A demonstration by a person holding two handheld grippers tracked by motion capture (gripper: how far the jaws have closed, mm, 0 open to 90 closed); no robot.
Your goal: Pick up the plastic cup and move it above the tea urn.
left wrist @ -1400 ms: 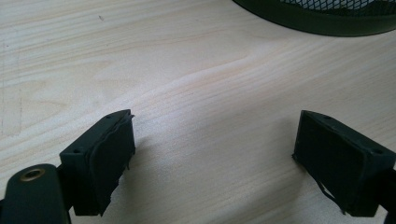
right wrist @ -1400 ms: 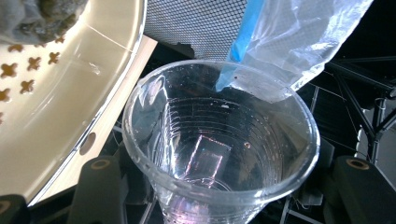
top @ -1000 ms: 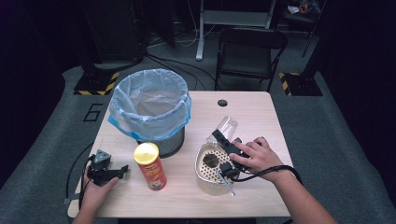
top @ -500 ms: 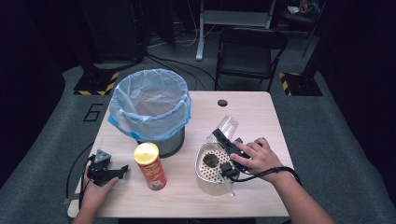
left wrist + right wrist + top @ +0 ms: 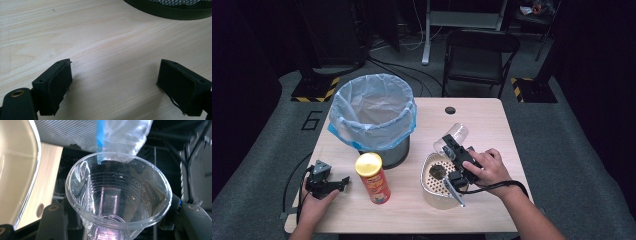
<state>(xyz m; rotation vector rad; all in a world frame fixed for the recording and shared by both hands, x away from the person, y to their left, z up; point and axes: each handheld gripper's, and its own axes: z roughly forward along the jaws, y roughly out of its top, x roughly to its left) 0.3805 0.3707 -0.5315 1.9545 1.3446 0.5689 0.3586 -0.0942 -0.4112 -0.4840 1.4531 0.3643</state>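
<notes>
The right gripper (image 5: 454, 143) clamps a clear ribbed plastic cup (image 5: 452, 136) just above a cream perforated bowl (image 5: 428, 187) on the pale wooden table (image 5: 482, 120); the left gripper (image 5: 343, 181) rests there, jaws apart.

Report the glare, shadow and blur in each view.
High view: lit pale wooden table, dark surroundings, soft detail. Left gripper view: sharp wood grain, soft shadows under the open black jaws. Right gripper view: glare on the clear plastic cup, white container rim blurred.
</notes>
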